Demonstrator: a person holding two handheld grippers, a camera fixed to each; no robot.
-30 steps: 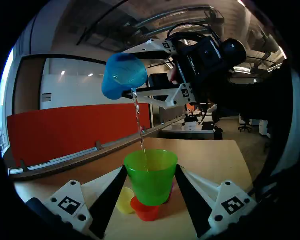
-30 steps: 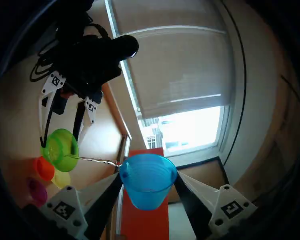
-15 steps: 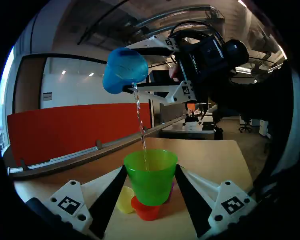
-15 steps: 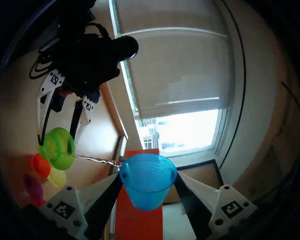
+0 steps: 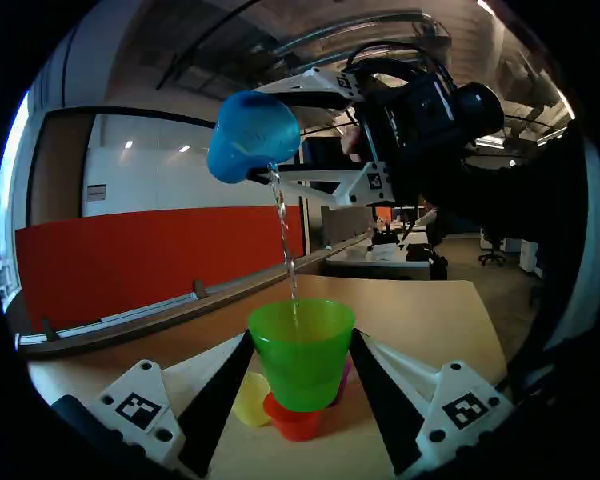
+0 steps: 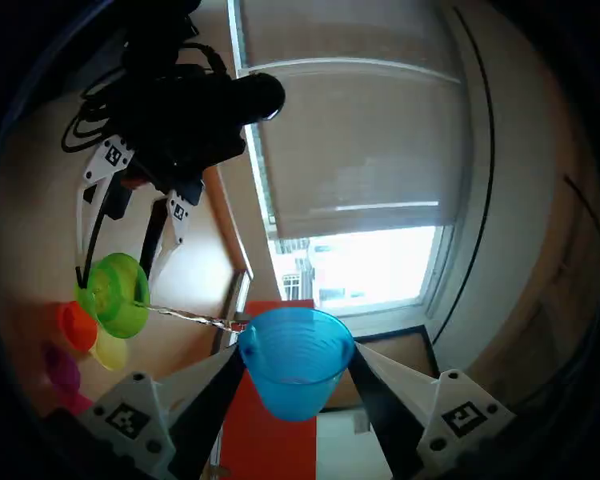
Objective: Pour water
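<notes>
1. The green cup (image 5: 302, 364) stands upright between the fingers of the left gripper (image 5: 301, 338), which close on its two sides at about the cup's own width
2. A thin water stream (image 5: 284, 240) falls into the green cup's mouth from the blue cup (image 5: 252, 136), which is tipped over high above it
3. The right gripper (image 6: 296, 350) clamps the blue cup from both sides, jaws as narrow as the cup allows; the blue cup looks nearly empty, though the distortion makes that hard to judge
4. Just below and beside the green cup sit an orange cup (image 5: 292, 420), a yellow cup (image 5: 250, 398) and a pink cup (image 5: 342, 380), all on the wooden table (image 5: 428, 320)
5. Behind the green cup a red wall panel (image 5: 140, 256) runs along the table's far edge
</notes>
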